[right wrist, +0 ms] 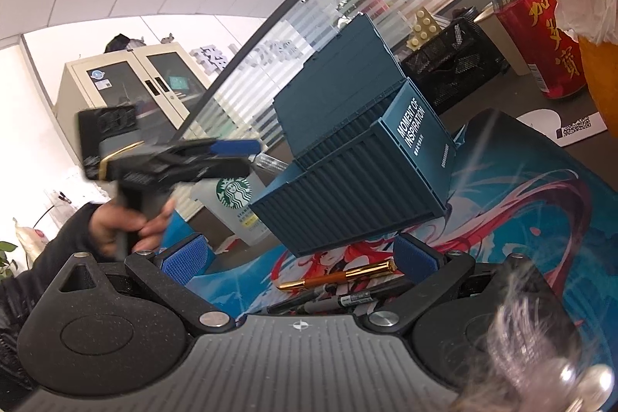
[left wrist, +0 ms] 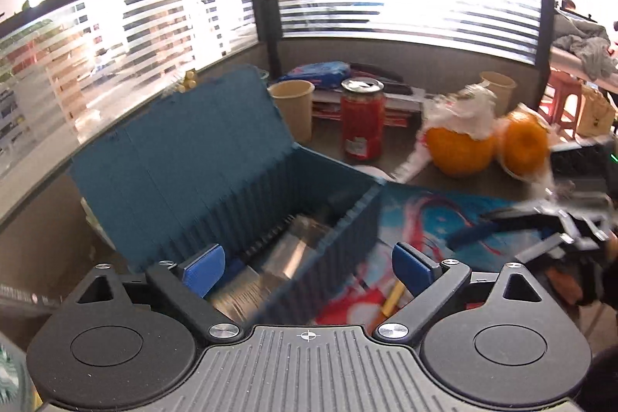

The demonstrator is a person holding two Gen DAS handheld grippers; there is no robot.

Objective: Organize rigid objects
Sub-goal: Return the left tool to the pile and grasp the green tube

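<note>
The teal storage box could get knocked by the left gripper, jaws spread wide and empty, hovering just above its rim.

Container box: on the desk mat, at its left part, lid raised behind it.
In the box: blurred clear items.
Paper cup: behind the box, left of the drink can.
Two oranges: right of the can, behind the mat.
Pens: on the mat, before the box.
Mesh basket: behind the box in the right wrist view.
Starbucks cup: left of the box there.
</note>
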